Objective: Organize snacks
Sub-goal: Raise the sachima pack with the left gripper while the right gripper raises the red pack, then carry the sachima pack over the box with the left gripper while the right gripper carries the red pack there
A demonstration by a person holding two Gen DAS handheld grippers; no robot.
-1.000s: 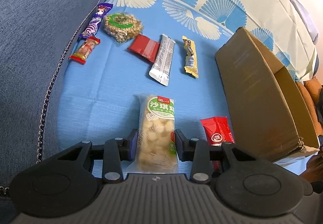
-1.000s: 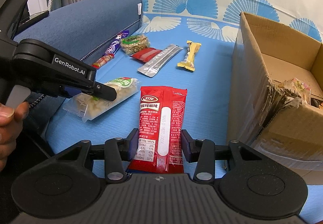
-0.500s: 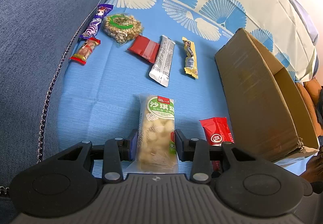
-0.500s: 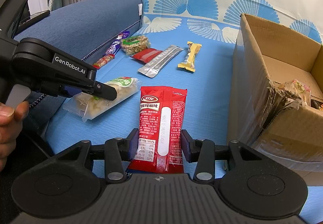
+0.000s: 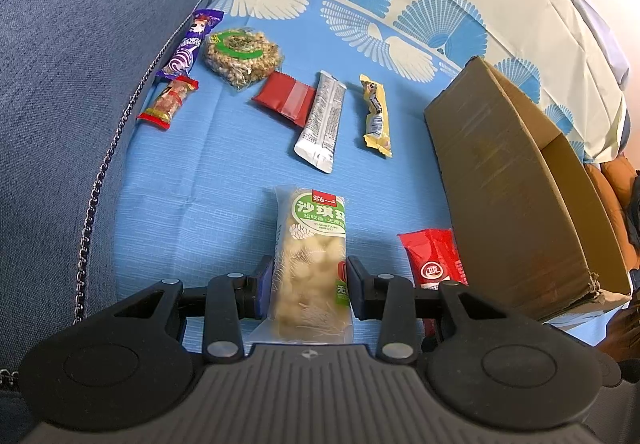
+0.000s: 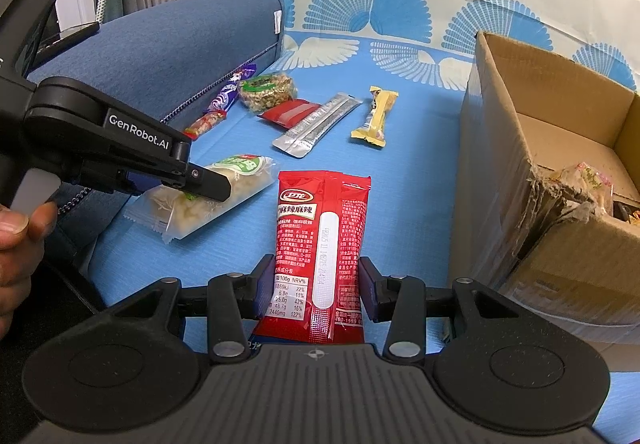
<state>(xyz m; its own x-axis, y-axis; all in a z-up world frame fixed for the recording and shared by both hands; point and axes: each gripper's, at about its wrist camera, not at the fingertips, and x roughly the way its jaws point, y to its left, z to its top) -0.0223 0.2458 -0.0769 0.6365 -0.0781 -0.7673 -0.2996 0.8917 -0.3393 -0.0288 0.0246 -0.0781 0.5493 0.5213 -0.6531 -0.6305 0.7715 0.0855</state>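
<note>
My left tool (image 5: 310, 278) is clamped on the clear-wrapped pale puffed-rice cake bar (image 5: 311, 268), its pads pressed against both long sides near the bar's near end. The bar's green round label carries large white Chinese characters under a small red tag; the smaller print is too fine for me to read. From the right wrist view the same tool (image 6: 208, 185) shows "GenRobot.AI" in white along its black arm, and the bar (image 6: 224, 191) lies low over the blue woven cover (image 6: 416, 163); I cannot tell whether it touches.

My right tool (image 6: 318, 286) is clamped on the glossy red foil spicy-snack packet (image 6: 320, 240), gripping both edges of its near half. The packet shows a red-and-white oval logo, a line of white Chinese characters, a printed date strip, and a nutrition table reading "100g NRV%", "22%", "11%", "42%", "16%", "2440mg 122%".

To the right stands the open brown cardboard box (image 6: 500, 147), its near corner torn and ragged, with a crinkled wrapper (image 6: 584, 179) inside. Its left wall sits just beside the red packet.

Far off lie a purple swirl-print wrapper (image 5: 190, 43), a round grain cake with a green ring label (image 5: 242, 55), a small red-ended candy pack (image 5: 168, 103), a flat red sachet (image 5: 286, 97), a long silver foil stick (image 5: 322, 119) and a yellow wrapped bar (image 5: 376, 113). Bare blue cover lies between that row and my tools. The dark blue sofa arm (image 5: 72, 83) bounds the left edge.
</note>
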